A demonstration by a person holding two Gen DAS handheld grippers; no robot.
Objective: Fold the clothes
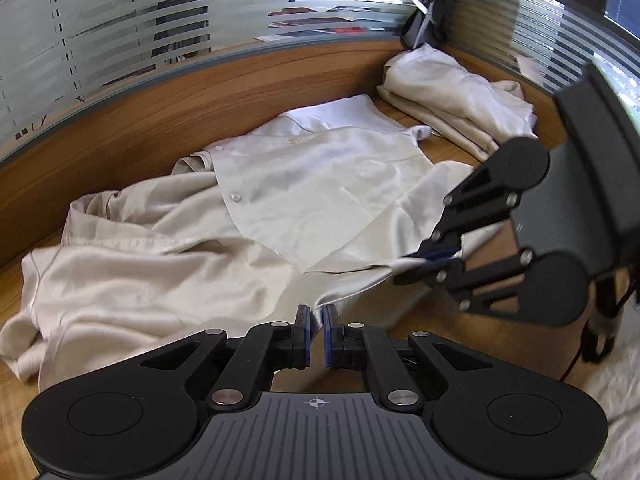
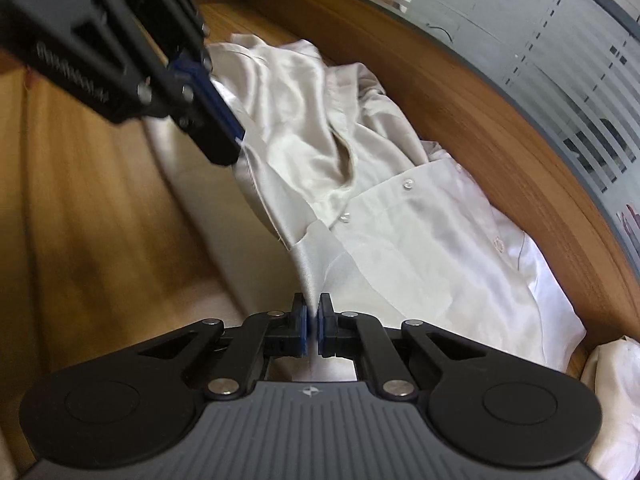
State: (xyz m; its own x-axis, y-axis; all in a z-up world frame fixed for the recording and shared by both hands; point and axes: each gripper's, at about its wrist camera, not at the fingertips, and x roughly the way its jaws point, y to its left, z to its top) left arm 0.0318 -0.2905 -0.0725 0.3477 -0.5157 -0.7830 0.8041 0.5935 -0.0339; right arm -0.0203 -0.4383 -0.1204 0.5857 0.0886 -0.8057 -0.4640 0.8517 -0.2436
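Sprawling across the wooden table point(image 1: 132, 120), the cream shirt point(image 1: 304, 184) lies half spread, its button placket toward the back edge under the striped glass partition point(image 1: 120, 40), its sleeve end bunched toward the left side. It looks light, limp and satiny — a cloth that will slide on the wood and sag wherever it is not held, so the hem and corners are the sensible places to take it, not the loose middle. A folded garment point(image 1: 452, 100) sits in the far right corner, near the shirt but apart from it, and it narrows the room on that side. Bare wood shows along the near edge — I judge that the freest lane for drawing the hem.

Now the tongs: the right gripper point(image 2: 312, 322) is clenched on a fold of the shirt's near hem, cloth rising straight out of its blue pads point(image 2: 305, 328). The left gripper point(image 1: 317, 328) is clamped on the hem too, a thin ridge of fabric pinched between its jaws, at the near edge.
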